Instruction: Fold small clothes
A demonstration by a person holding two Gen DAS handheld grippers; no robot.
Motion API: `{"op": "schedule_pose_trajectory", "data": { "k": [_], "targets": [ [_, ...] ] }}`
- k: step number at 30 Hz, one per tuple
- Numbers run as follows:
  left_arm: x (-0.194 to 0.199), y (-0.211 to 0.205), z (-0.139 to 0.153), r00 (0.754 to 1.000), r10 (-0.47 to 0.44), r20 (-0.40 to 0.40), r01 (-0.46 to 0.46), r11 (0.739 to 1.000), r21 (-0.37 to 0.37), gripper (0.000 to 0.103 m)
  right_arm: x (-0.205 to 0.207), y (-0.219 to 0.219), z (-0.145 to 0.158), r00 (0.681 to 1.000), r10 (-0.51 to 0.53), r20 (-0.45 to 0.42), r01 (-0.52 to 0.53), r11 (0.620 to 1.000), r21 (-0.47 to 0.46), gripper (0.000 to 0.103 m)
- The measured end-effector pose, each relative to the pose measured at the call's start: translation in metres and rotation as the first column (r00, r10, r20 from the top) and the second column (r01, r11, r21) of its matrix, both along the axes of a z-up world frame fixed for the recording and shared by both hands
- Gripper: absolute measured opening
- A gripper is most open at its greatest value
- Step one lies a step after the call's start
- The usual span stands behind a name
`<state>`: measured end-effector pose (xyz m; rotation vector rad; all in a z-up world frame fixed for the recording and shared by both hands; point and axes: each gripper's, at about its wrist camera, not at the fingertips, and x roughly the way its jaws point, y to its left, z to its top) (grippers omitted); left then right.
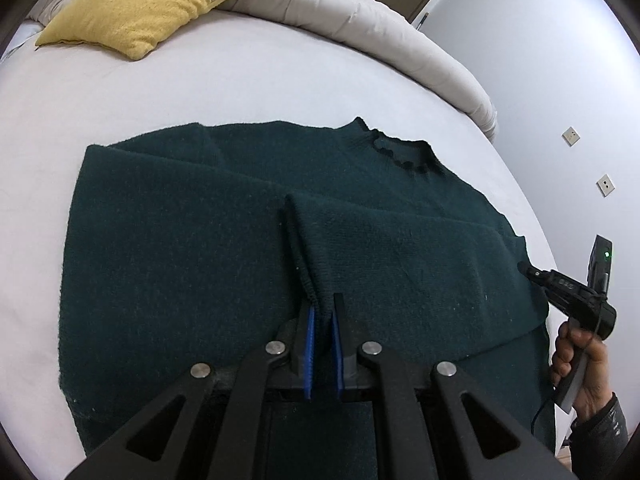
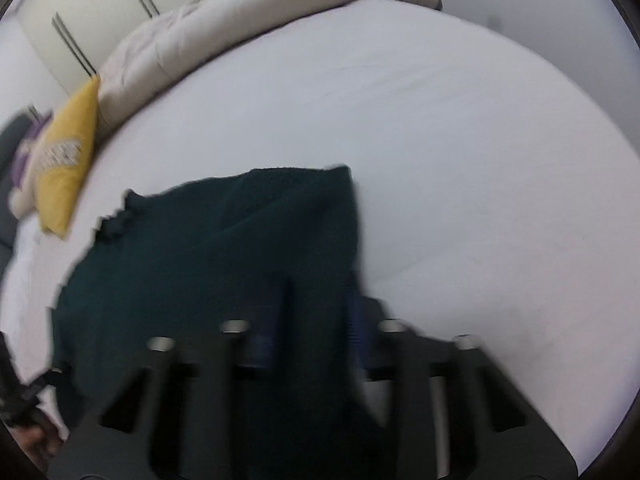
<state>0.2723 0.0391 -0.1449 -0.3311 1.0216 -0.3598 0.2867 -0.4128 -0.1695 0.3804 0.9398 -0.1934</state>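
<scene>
Sweater: a dark green knit sweater is lying spread across the white sheet of the bed, its frilled neckline pointing toward the far side and its body reaching back under both tongs.
Sleeve: one sleeve is lying folded across the sweater's front, its ribbed cuff running straight toward the left tongs.
Left tongs: the left tongs are sitting directly over the middle of the sweater, the blue pads drawn close and pinching the cuff end of the sleeve between them.
Right tongs: in the left wrist view the right tongs are touching the sweater's right-hand edge, just past the sleeve fold, held by a hand in a dark sleeve; their tips are looking drawn together, but whether cloth is caught between them cannot be told. In their own view the picture is blurring, and the sweater is lying ahead and to the left of the blurred fingers, with dark fabric filling the space between them.
Yellow cushion: a yellow cushion is resting at the far left of the bed, well apart from the sweater.
Duvet: a pale duvet is lying bunched along the far edge of the bed, beyond the neckline.
</scene>
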Motion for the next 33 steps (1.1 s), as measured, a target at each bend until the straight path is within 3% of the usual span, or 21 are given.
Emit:
{"op": "schedule_pose_trajectory", "data": {
  "k": [1,5,7,9,12,16,18,22,27,29,33],
  "targets": [
    [-0.001,0.001,0.002,1.000,-0.001,0.004,0.001,1.000,-0.003,0.009,0.002,-0.001,0.002,1.000,-0.004,-0.002,0.004,1.000,-0.005,0.006],
    [-0.003,-0.007,0.013,0.999,-0.022,0.046,0.023,1.000,-0.002,0.009,0.005,-0.012,0.009,0.999,-0.039,0.012,0.039,0.999,-0.014,0.005],
    [0.001,-0.011,0.006,0.999,-0.033,0.034,0.032,0.999,0.021,0.009,0.008,-0.016,0.003,0.999,-0.048,0.001,0.048,0.999,-0.009,0.005],
    [0.004,-0.008,-0.008,1.000,-0.019,0.014,0.019,1.000,-0.022,0.011,0.010,-0.019,-0.007,0.999,-0.052,0.000,0.052,0.999,-0.006,0.005],
    [0.006,0.003,-0.013,1.000,-0.002,-0.008,0.001,0.995,-0.101,0.010,0.002,-0.025,-0.017,0.997,-0.066,0.045,0.063,0.996,0.055,0.005],
    [0.005,0.003,-0.010,1.000,-0.012,-0.004,0.012,0.996,-0.087,0.011,-0.015,-0.036,-0.005,0.993,-0.108,0.056,0.100,0.986,0.131,0.016],
    [0.005,0.002,-0.012,1.000,-0.002,-0.007,0.001,0.996,-0.094,0.011,-0.037,-0.041,0.010,0.983,-0.152,0.103,0.132,0.976,0.174,0.016],
    [0.002,-0.001,-0.012,1.000,0.000,0.006,0.000,0.997,-0.078,0.011,-0.060,-0.017,0.028,0.989,-0.066,0.134,0.049,0.991,0.126,0.016],
    [-0.002,-0.002,-0.011,1.000,-0.005,0.006,0.005,0.997,-0.072,0.011,-0.040,0.013,-0.003,1.000,0.004,-0.021,-0.005,0.999,-0.044,0.016],
    [-0.003,-0.001,-0.011,1.000,-0.010,0.006,0.011,0.997,-0.077,0.011,-0.044,0.012,-0.008,1.000,0.008,-0.014,-0.009,0.995,-0.098,0.012],
    [-0.001,0.005,-0.013,1.000,-0.008,0.000,0.008,0.993,-0.115,0.011,-0.049,-0.002,-0.013,0.999,-0.030,0.017,0.030,0.999,-0.023,0.012]
  ]
}}
